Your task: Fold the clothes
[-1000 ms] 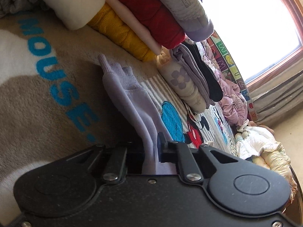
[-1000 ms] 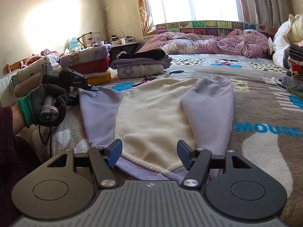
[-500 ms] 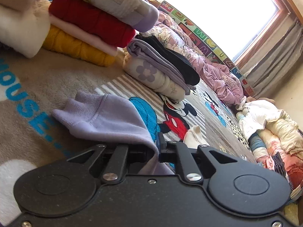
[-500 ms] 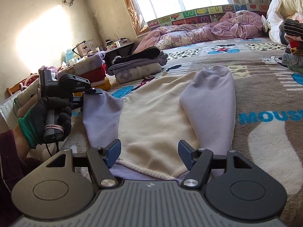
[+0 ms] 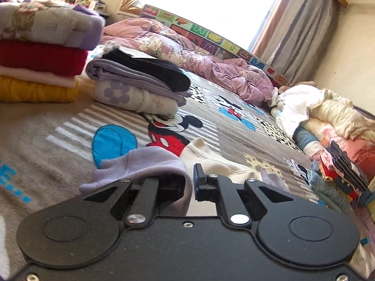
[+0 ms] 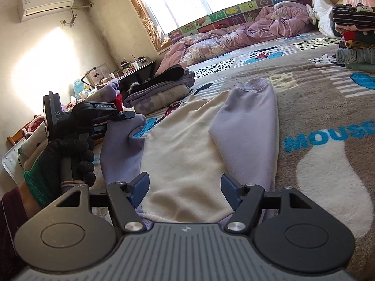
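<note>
A cream sweatshirt [image 6: 185, 145] with lilac sleeves lies flat on the Mickey Mouse blanket [image 6: 328, 168]. Its right sleeve [image 6: 248, 126] is folded down along the body. My left gripper [image 6: 127, 116], held in a gloved hand, is shut on the left sleeve [image 6: 121, 145] and holds the cuff end up off the blanket. In the left wrist view that lilac sleeve [image 5: 150, 161] drapes over one finger of the left gripper [image 5: 186, 182], with the cream collar [image 5: 211, 157] just beyond. My right gripper [image 6: 185, 187] hangs open over the sweatshirt's hem with nothing between its fingers.
Folded stacks stand at the left: a red, pink and yellow pile [image 5: 39, 65] and a lilac and black pile [image 5: 138, 86]. A crumpled pink duvet [image 5: 211, 68] lies under the window. More clothes are heaped at the right [image 5: 328, 128], with another folded stack [image 6: 356, 35] there.
The left gripper has lifted the lilac sleeve off the blanket and swung it round toward the sweatshirt's body. The right gripper has stayed open over the hem.
</note>
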